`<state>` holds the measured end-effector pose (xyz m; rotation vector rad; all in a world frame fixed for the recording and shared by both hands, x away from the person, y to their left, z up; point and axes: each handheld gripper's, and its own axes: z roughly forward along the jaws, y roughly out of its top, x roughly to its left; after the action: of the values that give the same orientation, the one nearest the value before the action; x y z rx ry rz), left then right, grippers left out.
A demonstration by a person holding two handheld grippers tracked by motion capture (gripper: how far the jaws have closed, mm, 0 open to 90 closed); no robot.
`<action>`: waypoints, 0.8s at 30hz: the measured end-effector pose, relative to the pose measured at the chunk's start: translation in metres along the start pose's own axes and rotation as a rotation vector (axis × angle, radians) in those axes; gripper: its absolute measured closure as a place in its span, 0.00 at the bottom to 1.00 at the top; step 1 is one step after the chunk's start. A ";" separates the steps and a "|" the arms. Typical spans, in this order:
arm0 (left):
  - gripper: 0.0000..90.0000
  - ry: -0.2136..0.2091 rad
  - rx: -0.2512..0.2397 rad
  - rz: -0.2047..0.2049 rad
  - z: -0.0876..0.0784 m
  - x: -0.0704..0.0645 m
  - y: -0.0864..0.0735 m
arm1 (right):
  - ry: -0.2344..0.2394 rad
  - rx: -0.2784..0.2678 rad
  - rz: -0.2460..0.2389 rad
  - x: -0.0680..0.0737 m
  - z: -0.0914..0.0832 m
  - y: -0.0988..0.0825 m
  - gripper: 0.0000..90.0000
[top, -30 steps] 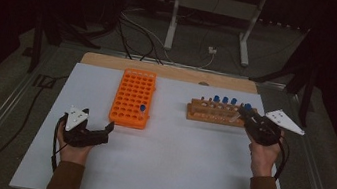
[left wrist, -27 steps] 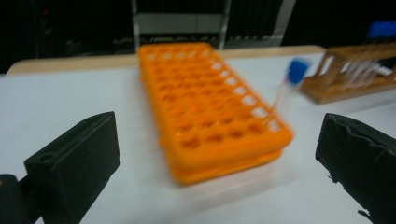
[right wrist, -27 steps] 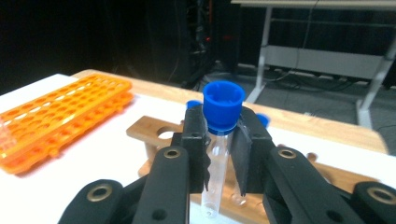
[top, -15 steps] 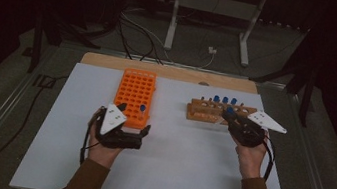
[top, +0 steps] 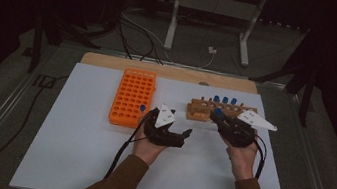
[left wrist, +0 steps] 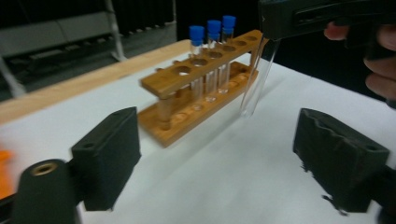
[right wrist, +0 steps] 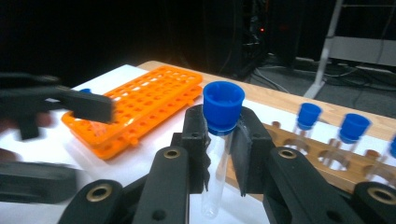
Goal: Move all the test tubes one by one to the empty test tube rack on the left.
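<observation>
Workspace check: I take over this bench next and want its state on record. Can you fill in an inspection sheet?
Surface: white sheet over a wooden tabletop, bare where visible.
Job's things: wooden rack holds three blue-capped tubes; orange rack holds one blue-capped tube near its front right corner; one more test tube is held upright off the racks.
Clutter: nothing seen.
Grippers: right gripper is shut on the test tube just below its cap; left gripper is empty, and its jaws, just now closing, stand apart.
Cables: one trails from each gripper; more lie on the floor behind the table.
Surroundings: dark room, a white metal stand on the floor behind.
</observation>
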<state>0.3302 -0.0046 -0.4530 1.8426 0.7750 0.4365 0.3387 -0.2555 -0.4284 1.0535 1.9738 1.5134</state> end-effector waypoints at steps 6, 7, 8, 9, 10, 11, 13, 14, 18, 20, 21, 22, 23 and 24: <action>0.32 -0.045 0.014 -0.010 0.022 -0.007 0.003 | 0.026 0.016 -0.010 0.007 0.007 -0.002 0.85; 0.35 -0.051 0.015 -0.005 0.025 -0.009 0.004 | 0.030 0.018 -0.010 0.008 0.008 -0.002 0.85; 0.37 -0.051 0.016 0.001 0.027 -0.010 0.004 | 0.036 0.020 -0.011 0.009 0.009 -0.002 0.85; 0.40 -0.052 0.015 0.003 0.029 -0.011 0.005 | 0.039 0.021 -0.010 0.010 0.009 -0.002 0.85; 0.44 -0.053 0.018 0.003 0.030 -0.012 0.005 | 0.043 0.021 -0.008 0.011 0.010 -0.002 0.85; 0.48 -0.053 0.018 0.004 0.032 -0.012 0.006 | 0.045 0.021 -0.009 0.011 0.010 -0.002 0.85; 0.54 -0.054 0.013 0.002 0.033 -0.013 0.006 | 0.053 0.023 -0.012 0.013 0.011 -0.002 0.85; 0.56 -0.054 0.009 0.002 0.033 -0.014 0.007 | 0.055 0.025 -0.012 0.014 0.011 -0.002 0.85; 0.66 -0.058 -0.003 0.019 0.032 -0.015 0.009 | 0.066 0.034 -0.015 0.016 0.014 -0.003 0.85; 0.73 -0.061 -0.002 0.027 0.032 -0.015 0.011 | 0.069 0.037 -0.015 0.017 0.015 -0.003 0.85; 0.74 -0.058 -0.002 0.031 0.033 -0.015 0.011 | 0.071 0.037 -0.012 0.017 0.015 -0.003 0.85; 0.76 -0.063 -0.003 0.031 0.033 -0.015 0.011 | 0.072 0.037 -0.013 0.017 0.016 -0.003 0.85; 0.78 -0.063 -0.003 0.034 0.033 -0.015 0.011 | 0.073 0.037 -0.012 0.018 0.016 -0.003 0.85; 0.80 -0.062 -0.002 0.037 0.033 -0.015 0.011 | 0.075 0.037 -0.011 0.018 0.016 -0.003 0.85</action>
<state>0.3431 -0.0406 -0.4553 1.8627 0.6986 0.4017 0.3382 -0.2320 -0.4343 1.0124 2.0628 1.5368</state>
